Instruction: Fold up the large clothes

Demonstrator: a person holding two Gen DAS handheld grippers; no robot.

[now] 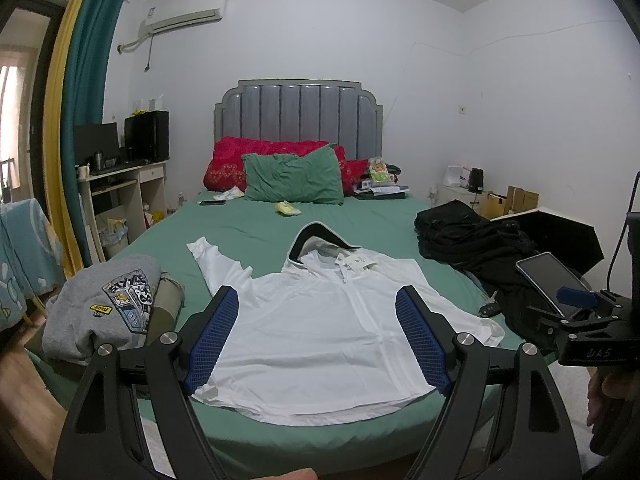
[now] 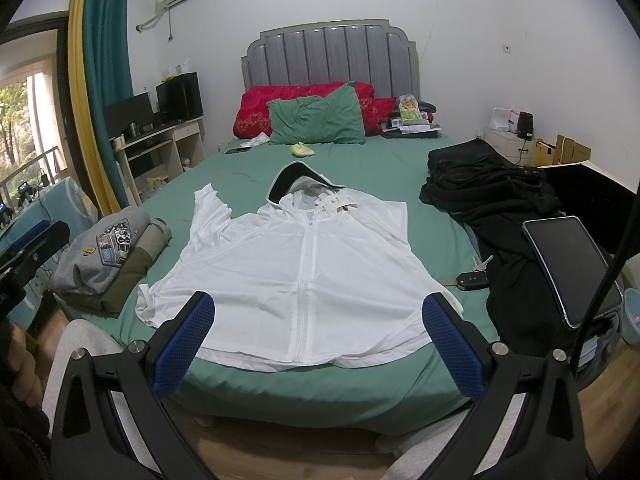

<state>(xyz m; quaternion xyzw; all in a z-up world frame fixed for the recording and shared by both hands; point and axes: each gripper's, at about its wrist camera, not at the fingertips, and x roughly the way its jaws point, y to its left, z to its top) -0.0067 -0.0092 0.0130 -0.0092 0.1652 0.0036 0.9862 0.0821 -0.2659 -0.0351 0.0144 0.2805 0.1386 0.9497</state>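
Note:
A white zip-up hooded jacket (image 1: pixel 320 320) (image 2: pixel 304 264) lies flat, front up, on the green bed sheet (image 1: pixel 248 232) (image 2: pixel 360 168), hem toward me and dark-lined hood (image 2: pixel 298 180) toward the pillows. One sleeve (image 2: pixel 208 208) stretches out to the upper left. My left gripper (image 1: pixel 318 304) hovers open above the jacket's lower half, nothing between its blue pads (image 1: pixel 216 336). My right gripper (image 2: pixel 320 312) also stands open over the hem near the bed's foot, holding nothing.
Folded grey and olive clothes (image 1: pixel 104 308) (image 2: pixel 108 252) sit at the bed's left edge. A black clothes pile (image 1: pixel 472 240) (image 2: pixel 492 192), a tablet (image 2: pixel 572 268) and car keys (image 2: pixel 472 278) lie at the right. Pillows (image 1: pixel 292 178) and small items are at the headboard.

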